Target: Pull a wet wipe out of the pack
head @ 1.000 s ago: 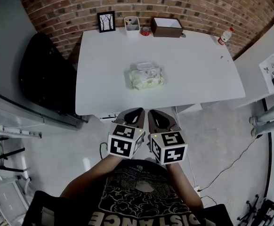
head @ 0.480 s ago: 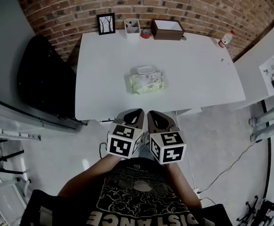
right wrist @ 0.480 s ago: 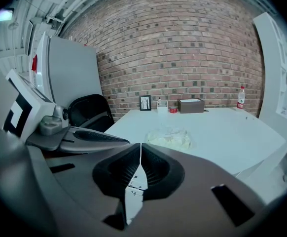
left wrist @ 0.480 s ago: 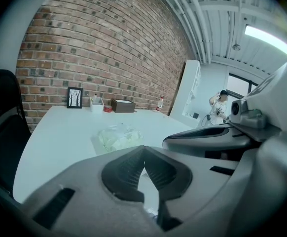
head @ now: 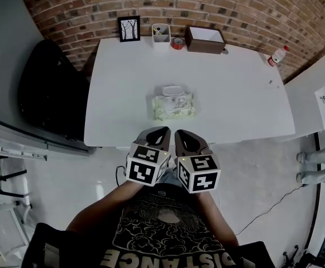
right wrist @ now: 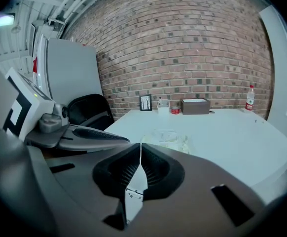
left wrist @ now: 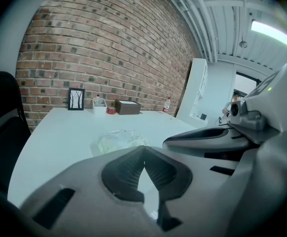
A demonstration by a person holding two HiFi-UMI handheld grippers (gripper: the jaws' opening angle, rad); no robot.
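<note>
Both tools are grey moulded shells. The left gripper (head: 163, 132) and the right gripper (head: 180, 133) each taper to two dark, ribbed pads (left wrist: 126, 169) with curved inner faces. Each carries a white marker cube (head: 147, 167) printed with black square patterns on its faces. The person wears a black T-shirt (head: 165, 228) with a pale swirling print and large pale block letters below it.

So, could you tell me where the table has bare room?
Bare table lies left and right of the wipes pack, also along the near edge. The back edge is crowded: picture frame, white holder, brown box.
</note>
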